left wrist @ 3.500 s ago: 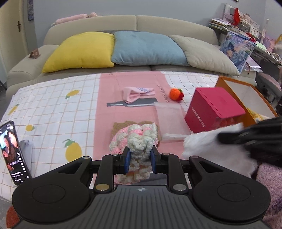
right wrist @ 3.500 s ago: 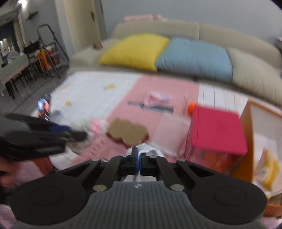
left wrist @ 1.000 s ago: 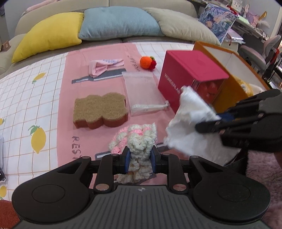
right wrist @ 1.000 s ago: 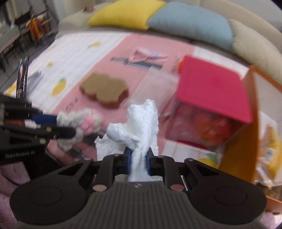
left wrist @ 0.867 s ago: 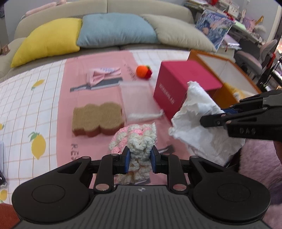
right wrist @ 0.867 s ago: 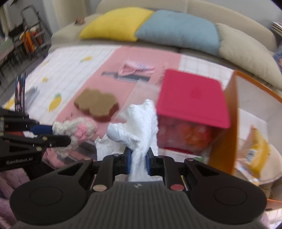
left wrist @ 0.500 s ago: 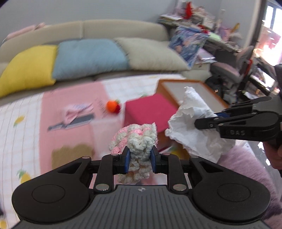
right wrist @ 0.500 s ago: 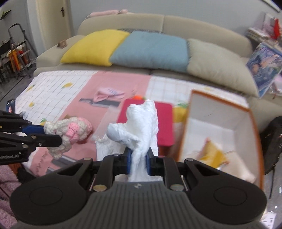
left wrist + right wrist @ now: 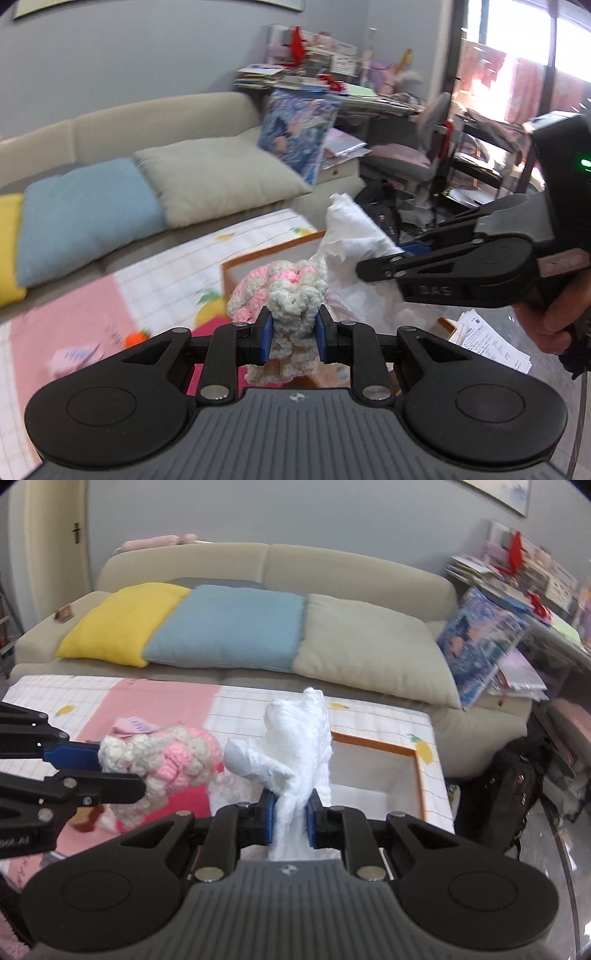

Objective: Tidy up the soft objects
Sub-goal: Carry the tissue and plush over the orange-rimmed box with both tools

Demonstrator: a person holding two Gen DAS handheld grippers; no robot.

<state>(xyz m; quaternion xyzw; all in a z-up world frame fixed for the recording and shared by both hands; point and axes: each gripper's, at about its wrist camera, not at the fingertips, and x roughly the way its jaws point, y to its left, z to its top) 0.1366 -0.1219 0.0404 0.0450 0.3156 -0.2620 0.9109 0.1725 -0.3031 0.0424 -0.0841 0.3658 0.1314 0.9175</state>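
Both tools lifted | crochet piece (image 9: 284,295) pink-white, chunky | tissue (image 9: 299,753) crumpled

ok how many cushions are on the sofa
3, side by side along the beige sofa: the yellow cushion at the left end, the blue cushion in the middle, the beige cushion on the right. None looks hidden.

A beige sofa (image 9: 351,568) holds yellow (image 9: 122,622), blue (image 9: 229,626) and grey cushions (image 9: 373,650).

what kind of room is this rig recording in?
Most likely a home living room, fairly cluttered. A beige sofa with yellow, blue and grey cushions runs behind a table under a lemon-print cloth, and a shelf stacked with papers and books stands beside it.
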